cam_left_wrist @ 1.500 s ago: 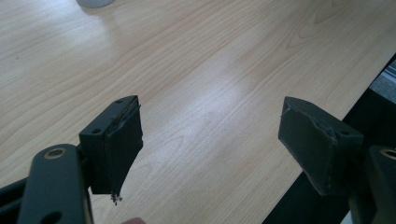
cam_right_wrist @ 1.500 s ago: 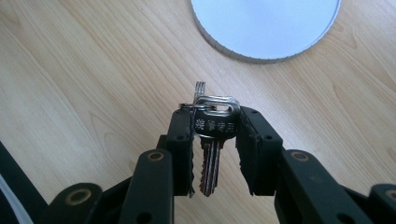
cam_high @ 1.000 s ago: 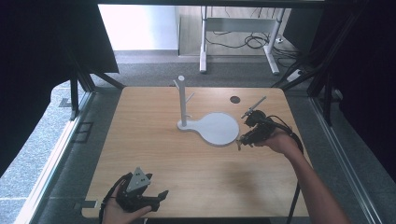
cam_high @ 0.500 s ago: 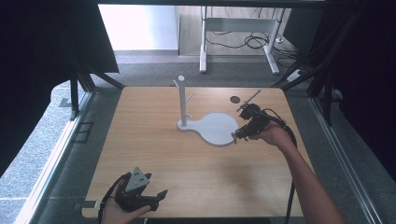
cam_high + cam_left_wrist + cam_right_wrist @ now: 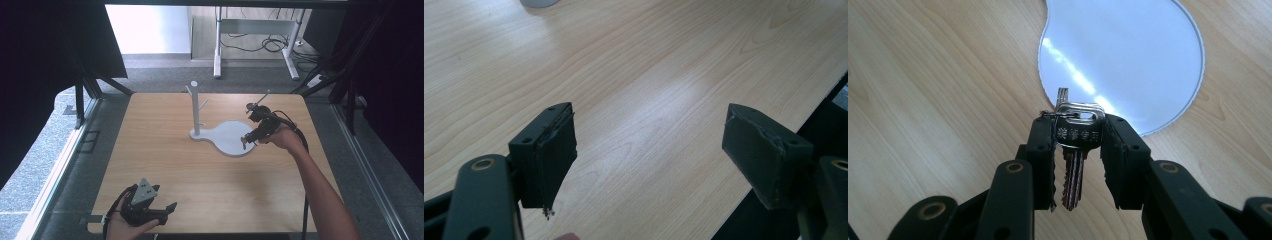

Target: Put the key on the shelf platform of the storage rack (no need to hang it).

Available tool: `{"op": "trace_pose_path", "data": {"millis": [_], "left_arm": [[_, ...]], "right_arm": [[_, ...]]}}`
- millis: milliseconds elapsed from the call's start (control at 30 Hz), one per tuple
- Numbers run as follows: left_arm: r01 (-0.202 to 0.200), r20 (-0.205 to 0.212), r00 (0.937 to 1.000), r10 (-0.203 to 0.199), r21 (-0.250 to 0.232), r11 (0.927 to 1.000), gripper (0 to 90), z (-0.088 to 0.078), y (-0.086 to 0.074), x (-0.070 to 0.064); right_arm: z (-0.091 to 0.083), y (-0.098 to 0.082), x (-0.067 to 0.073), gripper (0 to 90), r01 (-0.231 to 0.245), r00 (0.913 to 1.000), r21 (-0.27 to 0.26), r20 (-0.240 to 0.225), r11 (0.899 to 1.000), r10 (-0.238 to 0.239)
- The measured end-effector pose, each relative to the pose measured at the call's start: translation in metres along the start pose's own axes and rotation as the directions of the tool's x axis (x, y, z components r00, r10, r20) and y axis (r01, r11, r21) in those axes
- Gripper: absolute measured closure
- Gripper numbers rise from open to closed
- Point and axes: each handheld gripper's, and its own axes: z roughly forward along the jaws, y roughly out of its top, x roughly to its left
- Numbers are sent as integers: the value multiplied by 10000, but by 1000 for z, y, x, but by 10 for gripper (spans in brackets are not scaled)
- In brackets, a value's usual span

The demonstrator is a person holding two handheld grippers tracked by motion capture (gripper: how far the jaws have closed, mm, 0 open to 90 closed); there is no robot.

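Observation:
My right gripper (image 5: 1077,137) is shut on a bunch of silver keys (image 5: 1075,150), their blades hanging down between the jaws. In the high view this gripper (image 5: 248,141) hovers over the right edge of the white round base (image 5: 227,137) of a stand with an upright post (image 5: 195,107). The base (image 5: 1123,55) lies just beyond the jaws in the right gripper view. My left gripper (image 5: 167,211) rests at the table's near left edge, held in a hand. Its jaws stand wide apart over bare wood (image 5: 649,150) with nothing between them.
The wooden table (image 5: 165,160) has a small dark round hole near its back right. Its near edge runs just under the left gripper (image 5: 649,150). Beyond the table stand a white desk frame (image 5: 255,45) and floor cables; dark curtains flank both sides.
The right gripper with the keys has moved left, from beside the white base to over its right edge. The left gripper has stayed put.

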Motion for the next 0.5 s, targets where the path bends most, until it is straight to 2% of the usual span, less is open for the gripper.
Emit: {"op": "trace_pose_path", "data": {"millis": [333,500], "left_arm": [[74,-22,10000,-74,-63,10000,221,-2,-1,2],[88,-38,10000,-88,-54,9999,221,-3,-1,3]], "right_arm": [[8,10,-5,678,-139,9999,5,34,9999,139],[19,17,-10,677,-240,9996,162,129,9996,238]]}}
